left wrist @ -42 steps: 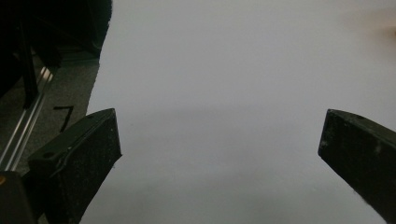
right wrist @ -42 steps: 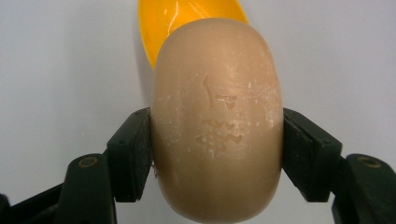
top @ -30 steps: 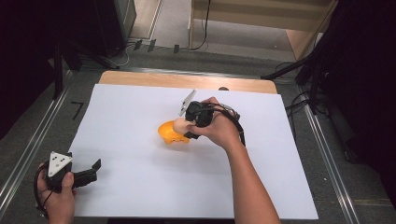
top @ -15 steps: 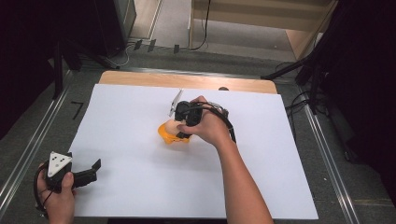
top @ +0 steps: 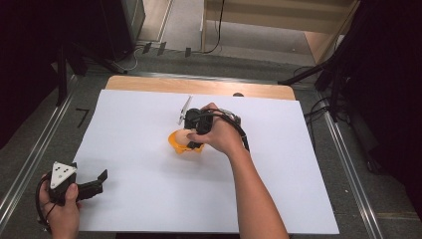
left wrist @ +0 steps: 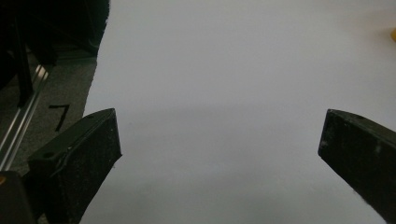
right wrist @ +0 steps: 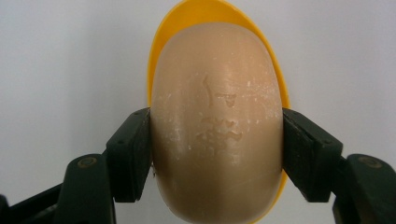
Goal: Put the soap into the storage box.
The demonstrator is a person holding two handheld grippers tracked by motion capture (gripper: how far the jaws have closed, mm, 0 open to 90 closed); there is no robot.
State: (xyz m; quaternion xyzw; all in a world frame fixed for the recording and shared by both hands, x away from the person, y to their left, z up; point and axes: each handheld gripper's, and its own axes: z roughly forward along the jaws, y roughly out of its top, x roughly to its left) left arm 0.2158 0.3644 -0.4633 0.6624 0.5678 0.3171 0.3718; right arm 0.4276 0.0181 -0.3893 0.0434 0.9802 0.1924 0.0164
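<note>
Right gripper view: right gripper (right wrist: 217,158) pinching beige oval soap bar (right wrist: 217,126) across its short axis, long axis running up-frame, sitting over yellow plastic dish (right wrist: 212,14). Left gripper (top: 97,181) idling spread at lower left.

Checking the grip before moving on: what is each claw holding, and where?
Right claw clamps the soap across its sides, above the yellow dish. Left claw holds nothing.

Beige soap (right wrist: 217,126) (faint stamped marks), yellow dish (right wrist: 205,11), white sheet (top: 144,194)
</note>
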